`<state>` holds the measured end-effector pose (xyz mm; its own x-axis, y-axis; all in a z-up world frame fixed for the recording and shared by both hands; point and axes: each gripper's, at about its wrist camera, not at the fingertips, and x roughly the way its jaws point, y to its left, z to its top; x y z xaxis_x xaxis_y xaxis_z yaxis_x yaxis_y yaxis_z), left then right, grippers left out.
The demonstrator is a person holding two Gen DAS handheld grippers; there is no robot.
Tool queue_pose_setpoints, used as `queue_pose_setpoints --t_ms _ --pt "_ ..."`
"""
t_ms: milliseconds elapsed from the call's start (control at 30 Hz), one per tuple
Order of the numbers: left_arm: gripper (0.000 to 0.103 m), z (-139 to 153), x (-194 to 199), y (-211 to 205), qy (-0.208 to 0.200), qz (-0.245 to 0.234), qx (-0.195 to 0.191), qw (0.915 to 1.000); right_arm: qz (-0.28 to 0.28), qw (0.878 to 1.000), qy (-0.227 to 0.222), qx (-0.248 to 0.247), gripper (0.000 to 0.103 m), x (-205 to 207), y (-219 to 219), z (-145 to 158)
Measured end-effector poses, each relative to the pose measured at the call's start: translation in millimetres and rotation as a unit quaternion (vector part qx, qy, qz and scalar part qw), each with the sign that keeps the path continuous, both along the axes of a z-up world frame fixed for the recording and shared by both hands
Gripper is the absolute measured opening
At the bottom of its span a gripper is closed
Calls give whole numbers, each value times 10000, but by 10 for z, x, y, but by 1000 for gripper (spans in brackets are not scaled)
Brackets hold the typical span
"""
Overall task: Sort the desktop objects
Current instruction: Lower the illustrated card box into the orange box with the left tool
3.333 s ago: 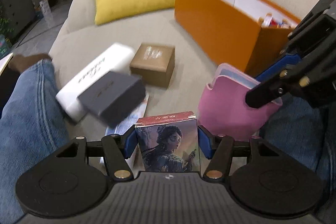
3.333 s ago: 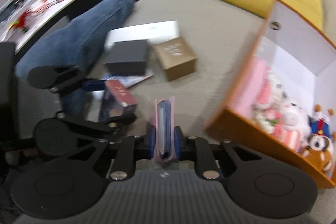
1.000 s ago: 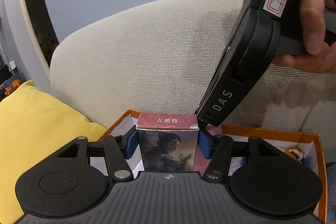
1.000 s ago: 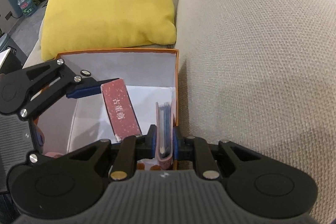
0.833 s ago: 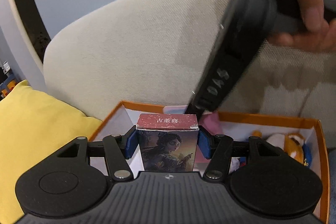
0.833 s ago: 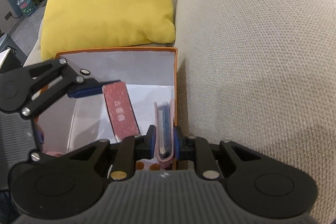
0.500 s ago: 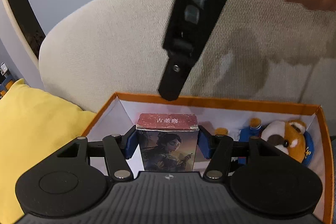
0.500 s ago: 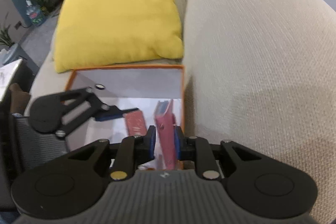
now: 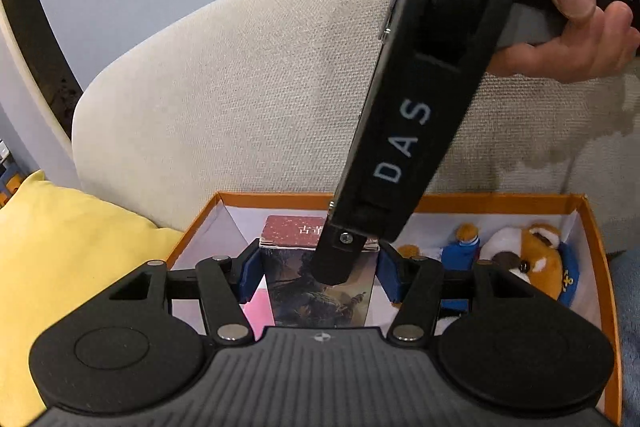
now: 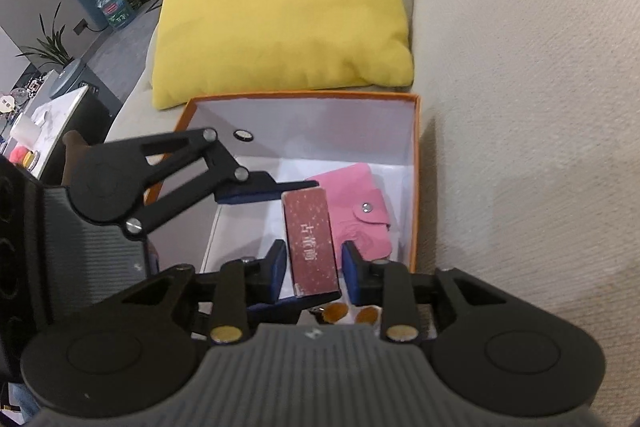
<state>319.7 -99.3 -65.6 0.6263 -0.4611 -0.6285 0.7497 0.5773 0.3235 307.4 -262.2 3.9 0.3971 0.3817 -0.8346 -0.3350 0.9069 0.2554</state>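
An orange box (image 10: pixel 417 163) with a white inside sits on the beige sofa; it also shows in the left wrist view (image 9: pixel 276 198). My left gripper (image 9: pixel 318 273) is shut on a card box with a red top (image 9: pixel 294 227) and holds it over the orange box; the card box also shows in the right wrist view (image 10: pixel 310 235). My right gripper (image 10: pixel 314 269) is open and empty above the box. A pink wallet (image 10: pixel 352 201) lies on the box floor, free of my fingers.
A yellow cushion (image 10: pixel 280 3) lies behind the orange box. Plush toys (image 9: pixel 524 259) fill the box's right end. The sofa back (image 10: pixel 540 67) rises along the right. A low table (image 10: pixel 48 115) with small items stands at the far left.
My right gripper has opened and let the pink wallet drop into the orange box. My left gripper still holds the card box over the box.
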Motion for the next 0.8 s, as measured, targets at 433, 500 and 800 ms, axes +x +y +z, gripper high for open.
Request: queue_pose_setpoints --t_ms 433,500,800 --pt "65 175 374 385 1477 936 -181 9844 -124 9995 268 -140 24 114 114 -176" --pt "62 228 512 520 1864 1450 -416 9708 -144 9994 277 -144 24 144 149 -191" --pt "61 253 687 821 3043 2893 -1454 8958 -65 9990 385 -226 25 234 375 -422"
